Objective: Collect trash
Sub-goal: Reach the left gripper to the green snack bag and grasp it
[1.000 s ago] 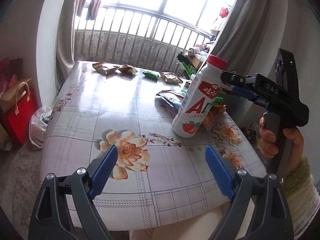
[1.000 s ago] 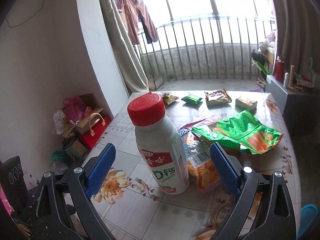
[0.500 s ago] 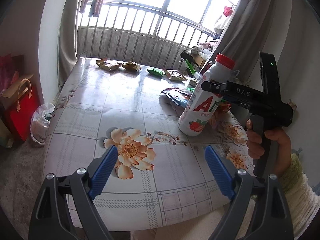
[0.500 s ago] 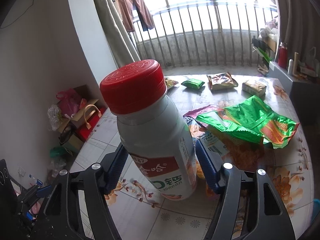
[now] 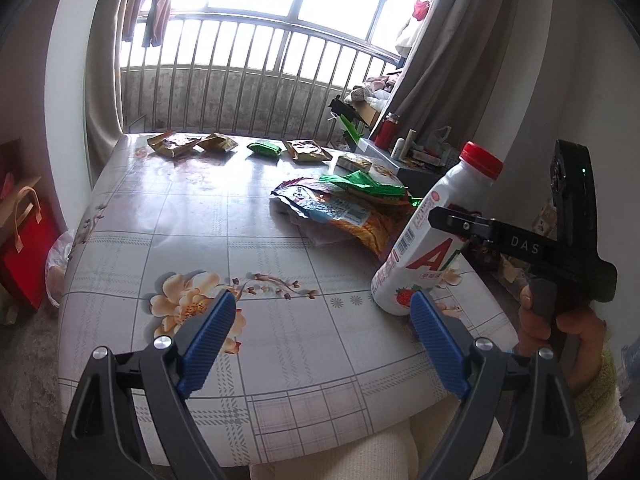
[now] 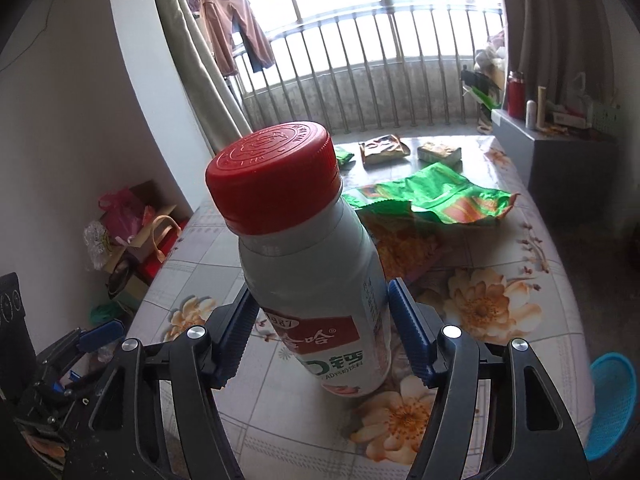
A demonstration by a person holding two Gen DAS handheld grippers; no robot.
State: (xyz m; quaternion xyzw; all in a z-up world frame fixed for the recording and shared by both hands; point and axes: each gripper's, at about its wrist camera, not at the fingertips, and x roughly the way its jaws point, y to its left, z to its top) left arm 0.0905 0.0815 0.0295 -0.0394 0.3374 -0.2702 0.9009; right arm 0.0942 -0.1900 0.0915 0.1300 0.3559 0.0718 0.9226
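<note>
A white drink bottle (image 6: 316,280) with a red cap sits between the blue pads of my right gripper (image 6: 320,336), which is shut on its body. The bottle is tilted, its base near the flowered tablecloth (image 6: 500,340). In the left wrist view the same bottle (image 5: 432,240) leans at the table's right side, held by the right gripper (image 5: 460,220). My left gripper (image 5: 320,344) is open and empty over the table's near edge. Green and orange snack wrappers (image 5: 352,208) lie behind the bottle.
Several small snack packets (image 5: 216,142) lie along the table's far edge. A red bag (image 5: 24,248) and plastic bags stand on the floor at left. A blue basket (image 6: 612,396) stands on the floor at right. A grey cabinet (image 6: 552,160) is beyond the table.
My right gripper moved in around the bottle and closed on it. The bottle now tilts and sits nearer the table's front right.
</note>
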